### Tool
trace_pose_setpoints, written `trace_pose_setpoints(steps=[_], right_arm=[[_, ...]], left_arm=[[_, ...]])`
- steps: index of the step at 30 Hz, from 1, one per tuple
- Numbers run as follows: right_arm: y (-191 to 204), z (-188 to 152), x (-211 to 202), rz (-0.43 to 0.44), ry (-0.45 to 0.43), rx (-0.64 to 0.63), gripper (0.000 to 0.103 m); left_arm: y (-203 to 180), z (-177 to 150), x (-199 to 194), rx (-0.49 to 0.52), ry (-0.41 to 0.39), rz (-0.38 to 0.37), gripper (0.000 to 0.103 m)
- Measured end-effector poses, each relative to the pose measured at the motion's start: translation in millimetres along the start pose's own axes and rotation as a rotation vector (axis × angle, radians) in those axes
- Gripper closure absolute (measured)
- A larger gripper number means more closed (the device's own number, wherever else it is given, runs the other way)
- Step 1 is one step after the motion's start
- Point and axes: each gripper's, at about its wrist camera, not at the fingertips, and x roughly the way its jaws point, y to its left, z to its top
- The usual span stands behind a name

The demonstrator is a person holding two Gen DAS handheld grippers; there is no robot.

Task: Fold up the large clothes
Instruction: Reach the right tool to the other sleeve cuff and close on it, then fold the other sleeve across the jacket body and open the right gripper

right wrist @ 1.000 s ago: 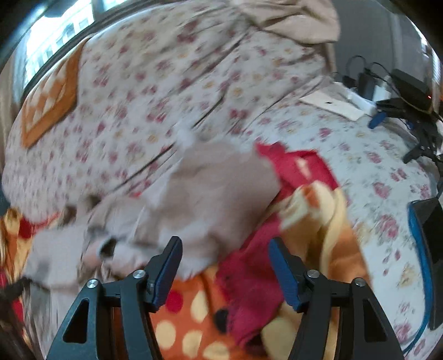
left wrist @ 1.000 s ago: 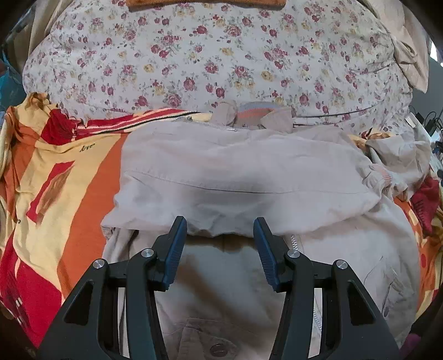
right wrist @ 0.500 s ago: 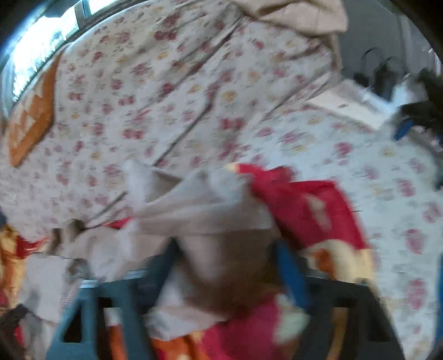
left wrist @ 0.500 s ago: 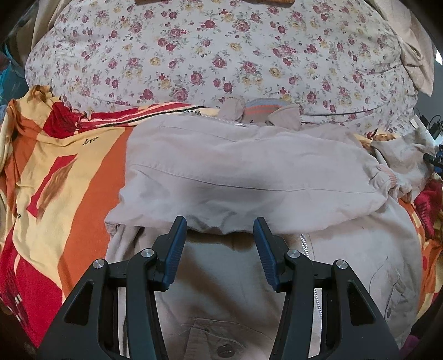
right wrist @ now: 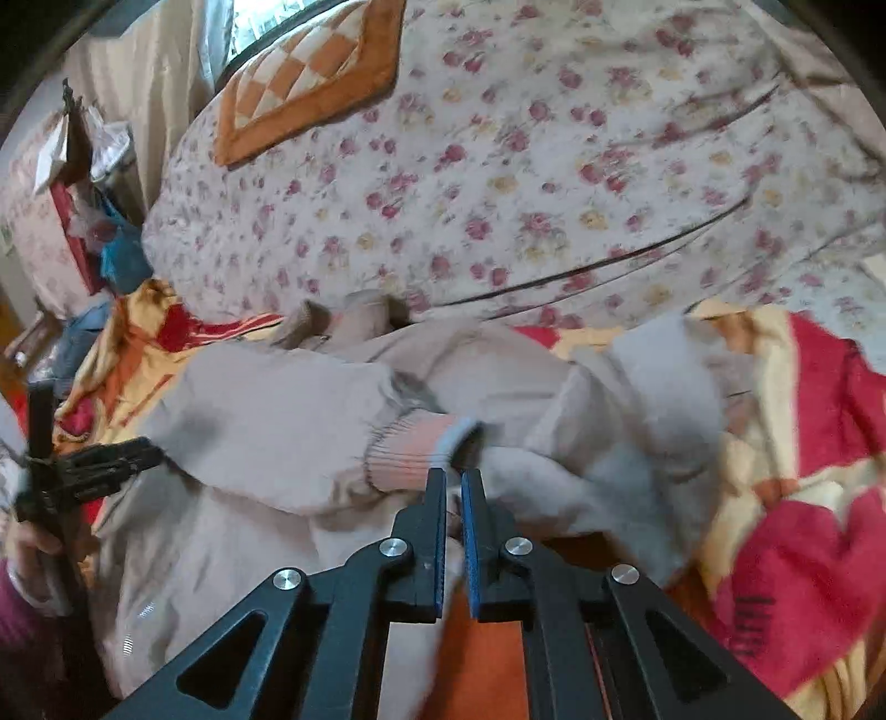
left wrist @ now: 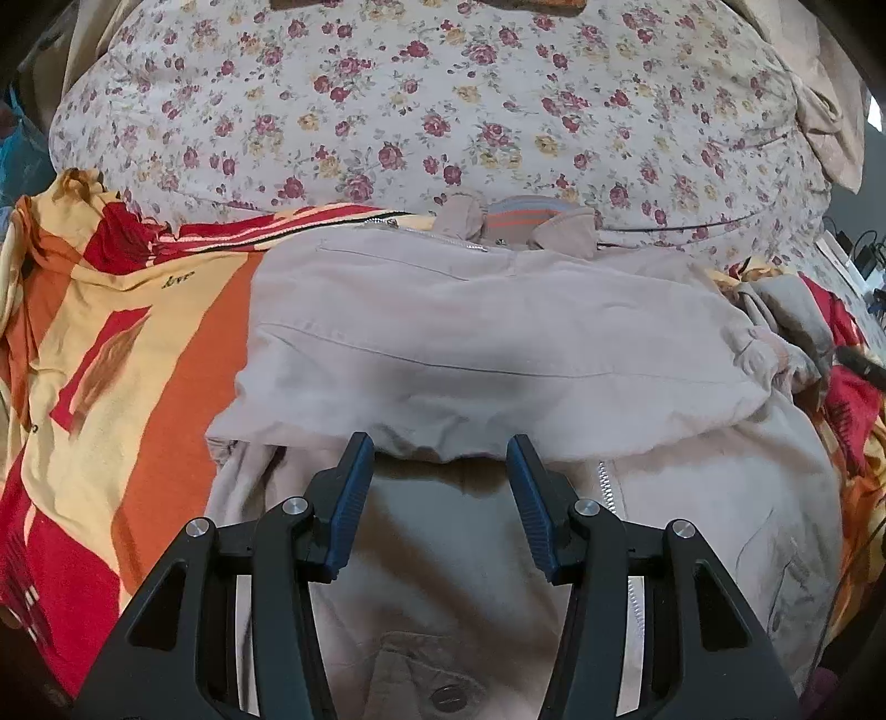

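Home bedroom, floral quilt (left wrist: 443, 111), checkered cushion (right wrist: 310, 83), curtain (right wrist: 160, 72)

Floral quilt (left wrist: 443, 111) bunched across the back, w/ a dark cord (right wrist: 581, 266) running over it. Orange-checked cushion (right wrist: 310, 77) on top of quilt, by the window (right wrist: 249, 22). Orange/red/yellow blanket (left wrist: 111, 360) spread on the bed, w/ "love" lettering at left. Beige cloth (left wrist: 830, 127) heaped at far right. Chargers & cables (left wrist: 858, 249) at right edge, blurry. Blue bag (right wrist: 122, 249) + clutter at left.
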Motion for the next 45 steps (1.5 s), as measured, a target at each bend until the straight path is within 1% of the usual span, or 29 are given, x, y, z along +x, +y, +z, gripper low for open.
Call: trace_pose_setpoints(steps=[1, 2, 4, 5, 7, 9, 10, 11, 14, 17, 18, 19, 20, 22, 24, 26, 27, 28, 29, 30, 32, 36, 40, 42, 43, 45], right_arm=[[-11.2, 1.8, -7.2, -0.024, -0.026, 0.042, 0.095], [-27.4, 5.1, -13.6, -0.057, -0.049, 0.098, 0.09], [-58.9, 10.3, -21.0, -0.088, -0.075, 0.212, 0.047], [-78.1, 11.9, -22.9, -0.09, -0.088, 0.292, 0.043], [-99.3, 15.1, -19.1, -0.065, -0.083, 0.392, 0.042], [-120.7, 17.6, -8.8, -0.003, -0.084, 0.512, 0.042], [-128.2, 18.4, -3.5, 0.023, -0.082, 0.559, 0.042], [-136.0, 16.9, 6.7, 0.06, -0.08, 0.633, 0.042], [-149.9, 12.3, 26.1, 0.138, -0.073, 0.772, 0.042], [-162.3, 13.5, 42.2, 0.157, -0.109, 0.88, 0.042], [-166.3, 14.2, 46.3, 0.166, -0.125, 0.92, 0.04], [-169.5, 13.9, 50.4, 0.178, -0.133, 0.952, 0.035], [-173.1, 14.6, 57.0, 0.189, -0.133, 0.983, 0.032], [-179.8, 15.7, 71.4, 0.174, -0.105, 1.027, 0.031], [-180.4, 18.6, 78.1, 0.165, -0.097, 1.018, 0.032], [-175.6, 25.4, 78.3, 0.102, -0.105, 0.957, 0.051], [-171.9, 29.0, 76.2, 0.075, -0.109, 0.919, 0.064], [-166.3, 33.6, 71.3, 0.058, -0.125, 0.868, 0.072], [-162.2, 37.8, 67.1, 0.046, -0.141, 0.823, 0.076], [-156.1, 42.5, 60.4, 0.029, -0.155, 0.775, 0.084], [-143.9, 51.1, 45.3, -0.001, -0.192, 0.683, 0.092], [-112.4, 67.5, 10.5, 0.014, -0.249, 0.516, 0.096], [-74.8, 75.6, -11.3, 0.085, -0.266, 0.397, 0.098], [-35.8, 81.2, -18.8, 0.137, -0.264, 0.292, 0.098], [-22.5, 79.4, -20.6, 0.153, -0.261, 0.258, 0.098], [20.9, 77.7, -18.8, 0.187, -0.248, 0.15, 0.098]], left_arm=[[1.8, -0.3, -0.1, 0.0, -0.001, 0.005, 0.053], [3.0, -0.3, 0.5, -0.005, -0.001, 0.008, 0.053], [7.2, 0.3, 2.1, -0.029, 0.001, 0.005, 0.053], [9.2, 0.4, 2.7, -0.045, 0.001, 0.0, 0.053], [10.7, -0.5, 3.5, -0.069, 0.0, -0.013, 0.053], [8.4, -1.1, 5.5, -0.072, 0.008, -0.018, 0.053], [6.3, -1.5, 7.1, -0.064, 0.014, -0.017, 0.053], [4.1, -2.0, 8.2, -0.054, 0.019, -0.013, 0.053], [-0.2, -3.4, 9.9, -0.029, 0.025, -0.007, 0.053], [-0.6, -3.7, 11.4, -0.02, 0.029, -0.001, 0.053], [-0.1, -3.6, 11.9, -0.021, 0.031, 0.0, 0.053], [0.7, -3.5, 12.2, -0.023, 0.032, 0.001, 0.053], [1.2, -3.6, 12.5, -0.025, 0.032, 0.002, 0.053], [3.0, -3.2, 12.9, -0.03, 0.033, 0.002, 0.053], [4.2, -3.8, 12.8, -0.032, 0.034, 0.003, 0.053], [4.9, -4.3, 12.6, -0.029, 0.035, 0.008, 0.053], [5.4, -4.4, 12.5, -0.029, 0.035, 0.009, 0.053], [6.1, -4.5, 12.2, -0.03, 0.035, 0.009, 0.053], [7.0, -4.6, 12.1, -0.032, 0.034, 0.007, 0.053], [6.8, -4.7, 12.1, -0.034, 0.033, 0.007, 0.053], [8.3, -4.6, 11.7, -0.043, 0.031, 0.007, 0.053], [10.8, -3.8, 7.3, -0.066, 0.016, -0.012, 0.053], [13.8, -2.3, 2.4, -0.098, 0.0, -0.033, 0.053], [17.9, -1.4, -0.4, -0.127, -0.005, -0.047, 0.053], [19.0, -1.3, -1.2, -0.138, -0.008, -0.053, 0.053], [23.4, -0.5, -3.3, -0.169, -0.011, -0.069, 0.053]])
